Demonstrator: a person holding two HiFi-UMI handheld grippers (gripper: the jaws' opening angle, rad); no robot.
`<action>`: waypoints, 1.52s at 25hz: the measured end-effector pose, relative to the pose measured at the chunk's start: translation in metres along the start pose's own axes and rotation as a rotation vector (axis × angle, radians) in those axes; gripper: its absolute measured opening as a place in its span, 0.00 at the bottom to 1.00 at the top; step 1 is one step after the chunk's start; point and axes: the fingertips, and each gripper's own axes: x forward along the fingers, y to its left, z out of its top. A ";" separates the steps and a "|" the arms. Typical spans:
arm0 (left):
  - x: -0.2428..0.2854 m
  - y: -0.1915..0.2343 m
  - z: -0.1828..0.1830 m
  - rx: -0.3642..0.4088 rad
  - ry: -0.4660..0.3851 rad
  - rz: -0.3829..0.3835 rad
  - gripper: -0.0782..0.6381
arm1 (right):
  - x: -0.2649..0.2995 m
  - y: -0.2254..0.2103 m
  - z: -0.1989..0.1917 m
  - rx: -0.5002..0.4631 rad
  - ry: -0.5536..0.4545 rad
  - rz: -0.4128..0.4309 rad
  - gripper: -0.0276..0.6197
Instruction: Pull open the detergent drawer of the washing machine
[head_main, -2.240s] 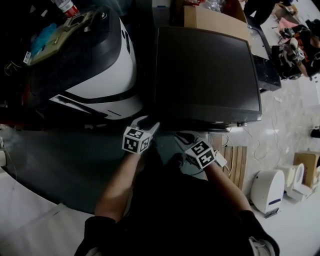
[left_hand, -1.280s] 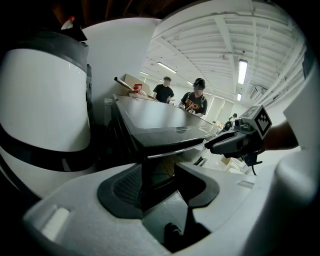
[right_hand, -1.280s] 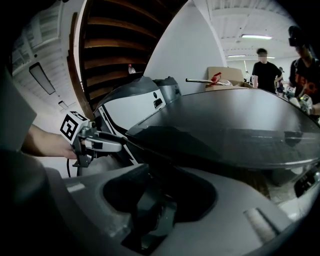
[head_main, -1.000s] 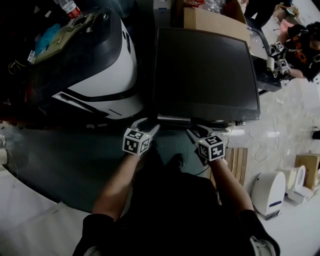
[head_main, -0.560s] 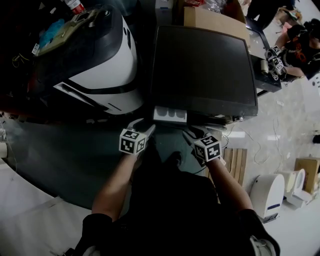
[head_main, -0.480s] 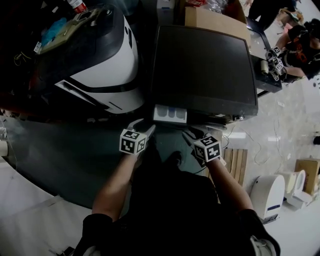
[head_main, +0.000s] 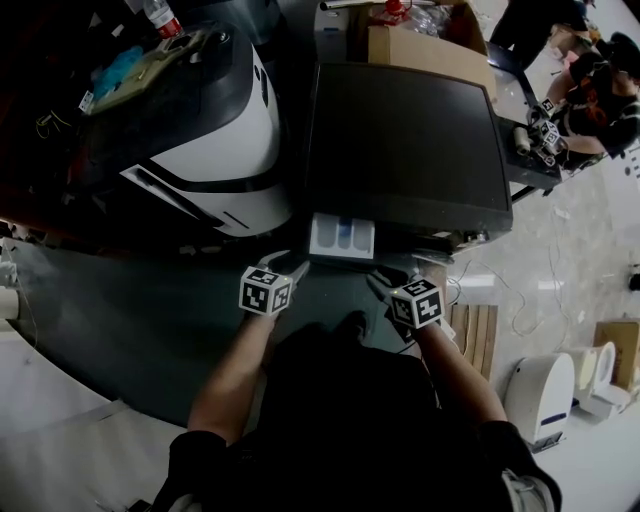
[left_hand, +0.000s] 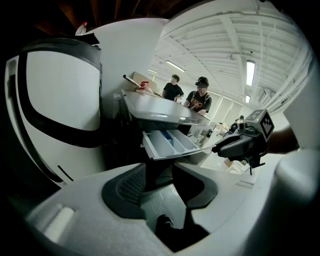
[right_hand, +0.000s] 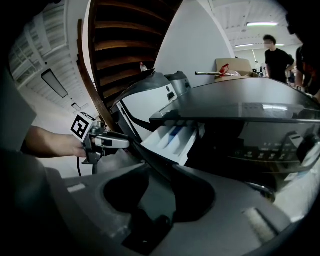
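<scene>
Shows the detergent drawer (head_main: 342, 237) pulled well out of the washing machine (head_main: 405, 140) front, compartments bared; judged done or nearly so; shows left tongs (head_main: 288, 262) and right tongs (head_main: 388, 278) just before it, open, empty, just narrowed slightly.

The detergent drawer (head_main: 342, 238) juts from the washing machine's (head_main: 405, 140) front left, with the left claw (head_main: 291, 266) and right claw (head_main: 384, 281) before it and a cardboard box (head_main: 420, 45) behind.

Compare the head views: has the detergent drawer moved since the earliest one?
Yes. The detergent drawer now juts out from the dark washing machine, toward the person.
</scene>
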 end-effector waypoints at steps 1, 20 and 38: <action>0.000 0.002 0.000 0.001 0.007 -0.014 0.32 | 0.000 -0.002 0.001 0.014 -0.001 -0.003 0.25; -0.014 -0.010 -0.012 0.104 0.056 -0.129 0.32 | 0.006 0.019 0.006 0.029 0.005 -0.093 0.27; -0.041 -0.010 -0.032 0.080 0.031 -0.163 0.28 | -0.002 0.036 -0.010 0.125 0.003 -0.112 0.28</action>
